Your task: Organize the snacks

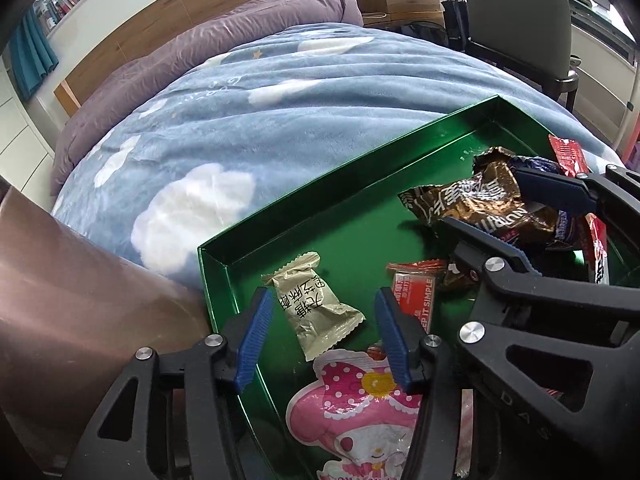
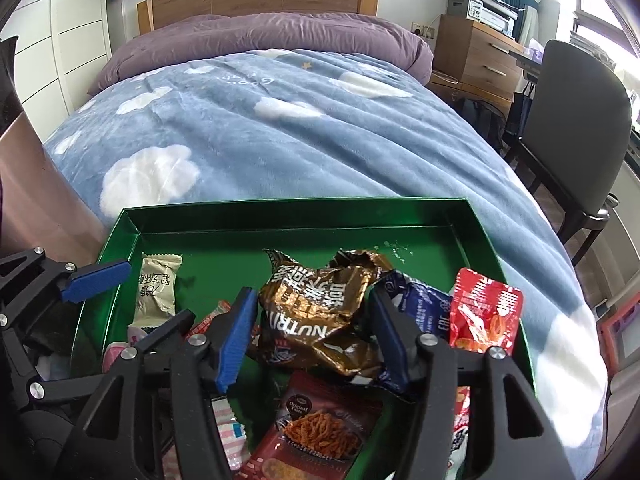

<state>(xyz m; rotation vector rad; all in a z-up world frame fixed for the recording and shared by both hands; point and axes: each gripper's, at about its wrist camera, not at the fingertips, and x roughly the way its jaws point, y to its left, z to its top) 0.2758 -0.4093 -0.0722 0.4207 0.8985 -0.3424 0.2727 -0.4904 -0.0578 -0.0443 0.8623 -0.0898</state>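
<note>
A green tray [image 1: 340,168] [image 2: 280,204] lies on the bed and holds several snack packets. My left gripper [image 1: 322,320] is open over the tray's near left corner. A beige packet [image 1: 316,308] [image 2: 158,288] lies flat between its blue pads without touching them. My right gripper [image 2: 314,312] [image 1: 480,196] is open around a crumpled brown packet [image 2: 320,312] [image 1: 488,204], which rests on the tray floor. Beside it lie a blue packet [image 2: 424,308] and a red packet [image 2: 484,312]. A pink cartoon packet [image 1: 360,412] sits under the left gripper.
The tray rests on a blue cloud-print blanket [image 2: 300,140], with a purple duvet [image 2: 260,36] at the headboard. A brown metallic surface [image 1: 60,280] stands close on the left. A dark chair [image 2: 572,128] and wooden drawers [image 2: 476,56] are to the right of the bed.
</note>
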